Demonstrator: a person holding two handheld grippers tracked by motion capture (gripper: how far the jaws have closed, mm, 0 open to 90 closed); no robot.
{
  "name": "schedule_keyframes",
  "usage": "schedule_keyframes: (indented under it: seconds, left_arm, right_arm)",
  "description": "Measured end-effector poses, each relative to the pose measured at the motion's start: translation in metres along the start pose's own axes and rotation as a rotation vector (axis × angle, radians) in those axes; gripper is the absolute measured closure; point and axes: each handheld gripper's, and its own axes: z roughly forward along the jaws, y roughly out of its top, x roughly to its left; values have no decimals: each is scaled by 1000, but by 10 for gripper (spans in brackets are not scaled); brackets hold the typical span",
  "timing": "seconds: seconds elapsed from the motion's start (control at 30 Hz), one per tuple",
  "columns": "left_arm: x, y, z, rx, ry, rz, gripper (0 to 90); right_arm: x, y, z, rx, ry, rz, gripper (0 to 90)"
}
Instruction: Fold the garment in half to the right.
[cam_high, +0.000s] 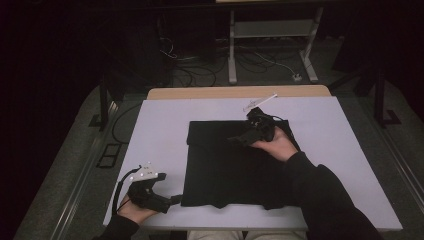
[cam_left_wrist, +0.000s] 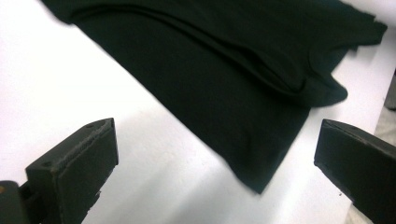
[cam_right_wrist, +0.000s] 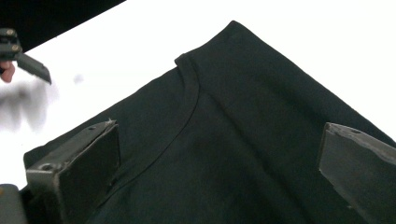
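A black garment (cam_high: 225, 170) lies folded flat in the middle of the white table. My left gripper (cam_high: 172, 199) rests at the table's near left, open, jaws pointing at the garment's near-left corner and just short of it. In the left gripper view that corner (cam_left_wrist: 259, 186) lies between the wide-spread jaws of the gripper (cam_left_wrist: 215, 163), with nothing held. My right gripper (cam_high: 236, 139) hovers over the garment's far right part, open and pointing left. In the right gripper view, the gripper (cam_right_wrist: 219, 172) has its jaws standing apart above the cloth, where a curved neckline seam (cam_right_wrist: 189, 102) runs.
The white board (cam_high: 165, 130) has bare margins left, right and behind the garment. A thin pale stick-like object (cam_high: 260, 101) lies near the far edge. Beyond the table are a metal frame's legs (cam_high: 232, 50) and floor cables (cam_high: 190, 75).
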Motion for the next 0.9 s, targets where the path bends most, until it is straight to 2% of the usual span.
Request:
schedule_keyframes:
  seconds: [0.07, 0.23, 0.43, 0.57, 0.7, 0.77, 0.9]
  left_arm:
    - [-1, 0, 3, 28, -6, 7, 0]
    - [-4, -1, 7, 47, -33, 16, 0]
    - [-6, -1, 12, 80, -53, 41, 0]
    - [-7, -1, 15, 88, -68, 35, 0]
    - [-8, -2, 18, 109, -79, 49, 0]
    - [-9, -2, 19, 101, -85, 39, 0]
    - [-10, -2, 21, 108, -94, 47, 0]
  right_arm:
    - [-1, 3, 3, -2, -2, 4, 0]
    - [-1, 11, 12, 0, -3, 11, 0]
    - [0, 23, 23, 10, 1, -12, 0]
    - [1, 31, 29, 8, 3, -19, 0]
    - [2, 38, 36, 4, 9, -22, 0]
    - [2, 40, 39, 7, 12, -22, 0]
    - [2, 46, 46, 7, 14, -21, 0]
